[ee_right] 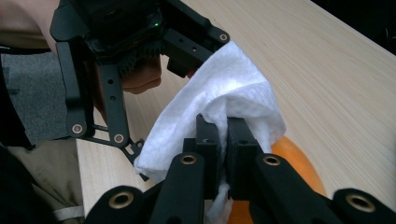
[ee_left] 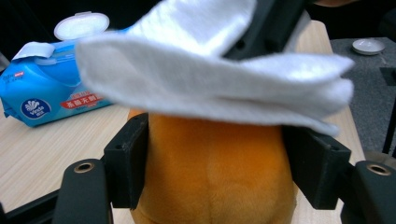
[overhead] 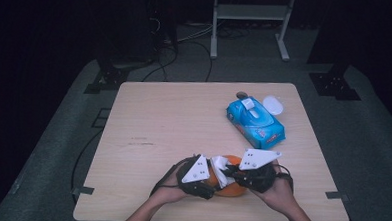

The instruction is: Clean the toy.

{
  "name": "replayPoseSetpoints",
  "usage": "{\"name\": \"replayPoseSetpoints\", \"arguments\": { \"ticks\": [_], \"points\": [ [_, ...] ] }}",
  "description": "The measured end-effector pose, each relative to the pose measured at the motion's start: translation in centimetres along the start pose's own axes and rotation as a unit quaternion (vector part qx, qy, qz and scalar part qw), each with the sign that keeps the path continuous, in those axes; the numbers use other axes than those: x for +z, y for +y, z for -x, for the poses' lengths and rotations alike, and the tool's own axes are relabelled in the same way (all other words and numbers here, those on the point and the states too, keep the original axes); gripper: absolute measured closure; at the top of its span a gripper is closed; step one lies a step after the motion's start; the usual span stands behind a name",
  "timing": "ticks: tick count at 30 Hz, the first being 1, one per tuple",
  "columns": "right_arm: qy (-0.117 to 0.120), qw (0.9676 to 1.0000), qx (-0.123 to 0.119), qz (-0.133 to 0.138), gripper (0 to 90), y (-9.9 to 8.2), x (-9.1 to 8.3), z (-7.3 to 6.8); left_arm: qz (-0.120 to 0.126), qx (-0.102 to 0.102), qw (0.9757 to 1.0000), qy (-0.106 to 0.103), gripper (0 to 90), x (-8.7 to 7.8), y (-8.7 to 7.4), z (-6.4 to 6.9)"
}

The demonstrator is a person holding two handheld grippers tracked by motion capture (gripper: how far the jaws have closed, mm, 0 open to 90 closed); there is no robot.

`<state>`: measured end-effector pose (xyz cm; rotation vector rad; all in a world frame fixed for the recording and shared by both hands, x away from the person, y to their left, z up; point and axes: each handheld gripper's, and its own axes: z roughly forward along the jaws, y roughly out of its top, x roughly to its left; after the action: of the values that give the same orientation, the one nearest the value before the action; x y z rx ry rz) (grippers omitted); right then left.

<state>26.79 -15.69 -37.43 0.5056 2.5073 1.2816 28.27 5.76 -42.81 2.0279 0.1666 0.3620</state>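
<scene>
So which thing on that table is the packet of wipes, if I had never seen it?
Start at the pale wooden table and look to its far right part, away from the person's hands. The wipes packet lies there, bright blue with its white flap lid open. The only other blue-free things nearby are a small white lid beside it.

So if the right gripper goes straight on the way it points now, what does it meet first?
Probably the left gripper: it sits just beyond the white wipe that the right gripper pinches over the orange object. Depth is unclear.
</scene>
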Motion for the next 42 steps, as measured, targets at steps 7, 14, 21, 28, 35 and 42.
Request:
{"name": "replayPoseSetpoints", "arguments": {
  "ticks": [7,14,21,28,35,42],
  "points": [
    [-0.020,0.9993,0.028,-0.013,85.0,-1.4,-0.9,2.0,0.011,-0.050,0.9987,-0.004,16.4,-0.1,-0.2,-0.9],
    [-0.025,0.9988,0.040,-0.016,85.0,-1.9,-0.8,2.6,0.016,-0.098,0.9949,-0.018,24.4,0.0,-0.8,-1.7],
    [-0.015,0.9997,0.018,-0.011,85.0,-0.5,-0.7,1.2,0.008,-0.039,0.9991,-0.012,32.5,-0.1,0.0,-0.6],
    [0.010,0.9999,-0.004,-0.013,85.0,0.3,0.2,-0.1,-0.007,0.000,0.9999,-0.007,32.8,-0.1,0.2,0.1],
    [-0.022,0.9992,0.030,-0.016,85.0,-1.4,-1.6,2.3,-0.008,-0.023,0.9996,-0.013,32.8,-0.3,-0.7,-0.6],
    [-0.016,0.9985,0.050,-0.017,85.0,-2.2,-1.4,2.6,-0.004,-0.058,0.9980,-0.023,14.3,-0.4,-0.5,-1.3]
  ]
}}
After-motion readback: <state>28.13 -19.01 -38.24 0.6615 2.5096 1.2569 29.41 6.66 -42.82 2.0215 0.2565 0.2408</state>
